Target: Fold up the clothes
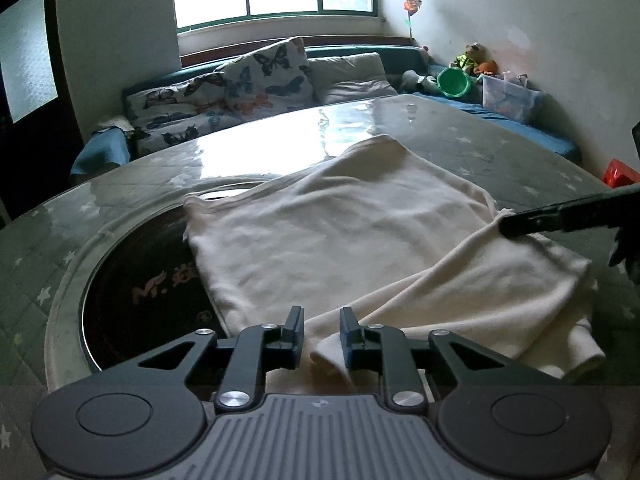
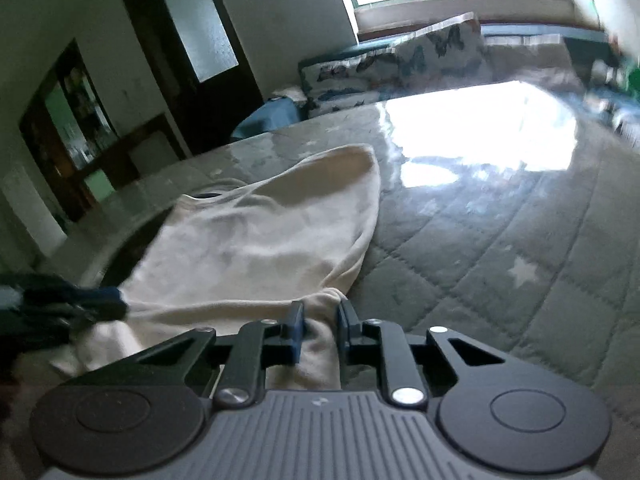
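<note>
A cream garment [image 1: 340, 236] lies partly folded on the glass-topped table [image 1: 500, 152], its near edge doubled over. My left gripper [image 1: 321, 326] has its jaws a little apart, with a fold of the cream cloth between them at the garment's near edge. My right gripper [image 2: 320, 318] is shut on a bunched edge of the same garment [image 2: 256, 248]. It shows in the left wrist view [image 1: 516, 226] at the right, pinching the cloth's right edge. The left gripper shows blurred at the left of the right wrist view [image 2: 100, 300].
A dark round inset [image 1: 144, 280] with lettering sits in the table under the garment's left side. Butterfly cushions [image 1: 264, 76] and a sofa stand behind the table. Toys and a green bucket [image 1: 454, 82] are at the back right. A dark door [image 2: 200, 48] is at the left.
</note>
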Tool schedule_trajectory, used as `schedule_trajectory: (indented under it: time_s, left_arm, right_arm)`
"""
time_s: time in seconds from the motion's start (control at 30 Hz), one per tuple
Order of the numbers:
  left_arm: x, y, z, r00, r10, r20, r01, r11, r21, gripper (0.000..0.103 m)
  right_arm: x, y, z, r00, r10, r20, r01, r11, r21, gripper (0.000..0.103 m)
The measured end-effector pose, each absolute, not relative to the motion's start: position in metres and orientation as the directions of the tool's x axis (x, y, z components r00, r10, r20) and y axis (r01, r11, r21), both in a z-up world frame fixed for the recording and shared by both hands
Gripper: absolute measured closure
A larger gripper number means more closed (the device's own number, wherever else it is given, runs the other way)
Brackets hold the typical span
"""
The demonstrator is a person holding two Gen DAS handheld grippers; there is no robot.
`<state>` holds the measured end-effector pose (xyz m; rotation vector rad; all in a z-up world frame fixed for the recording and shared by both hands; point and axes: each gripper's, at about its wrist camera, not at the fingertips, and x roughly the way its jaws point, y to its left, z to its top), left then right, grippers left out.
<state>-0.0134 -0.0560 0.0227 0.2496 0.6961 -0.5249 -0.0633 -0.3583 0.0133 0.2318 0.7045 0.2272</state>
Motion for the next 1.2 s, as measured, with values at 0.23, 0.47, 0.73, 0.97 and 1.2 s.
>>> schedule_trajectory:
  time_s: [0.23,0.47,0.73,0.97,1.2]
  left_arm:
    - [-0.014,-0.044,0.022,0.66,-0.362,-0.658,0.501,0.865,0.027,0.067]
    - [-0.027,-0.044,0.039,0.678,-0.396,-0.619,0.51,0.86,0.007,0.067]
    - [-0.038,-0.066,0.027,0.635,-0.418,-0.65,0.595,0.801,0.066,0.066]
    - [-0.042,-0.047,0.033,0.665,-0.392,-0.635,0.553,0.831,0.066,0.061]
    - [-0.053,-0.062,0.032,0.645,-0.441,-0.624,0.612,0.787,0.077,0.061]
  right_arm:
    - [-0.072,-0.365,0.017,0.771,0.213,-0.6,-0.044,0.958,0.284,0.086]
    - [-0.074,-0.348,0.035,0.813,0.207,-0.544,-0.122,0.975,0.188,0.084]
    - [-0.074,-0.299,0.026,0.705,0.381,-0.598,-0.36,0.919,0.16,0.076]
    - [-0.09,-0.272,0.031,0.685,0.429,-0.589,-0.493,0.868,0.06,0.068]
    - [-0.082,-0.262,0.032,0.679,0.453,-0.577,-0.527,0.849,0.047,0.068]
